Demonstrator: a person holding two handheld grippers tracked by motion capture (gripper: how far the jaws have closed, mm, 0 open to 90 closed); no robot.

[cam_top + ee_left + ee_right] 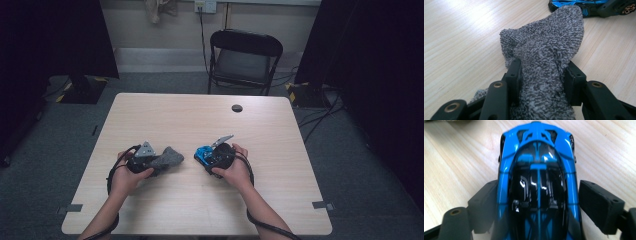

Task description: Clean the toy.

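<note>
Grey terry-cloth sock (544,65), bunched and fuzzy, sits pinched between the black jaws of the left gripper (543,75), whose pads press into its sides; the toe end lies forward on the pale wooden table (210,200) and nearly reaches the car. Just to the right, the glossy blue-and-black toy sports car (537,182) rests on the tabletop between the jaws of the right gripper (536,202). Those jaws stand apart: the right pad clearly shows a gap from the bodywork, and the left one sits beside it without visibly squeezing, so the car looks bracketed rather than held.

Main risk, as I judge it, lies with the car. Its shell is slick and tapered, and a lift begun before the pads bite would leave it behind or let it roll off on its wheels. The sock is soft and loosely gathered, so a shallow pinch could let fabric slide out if it is pulled quickly, and its trailing toe could brush the car and nudge it.

Around them the table carries little else: a dark round cable hole (237,108) near the far edge, well apart from both hands. Beyond stands a black folding chair (245,60). Nothing lies between the two grippers except the sock's toe end.
</note>
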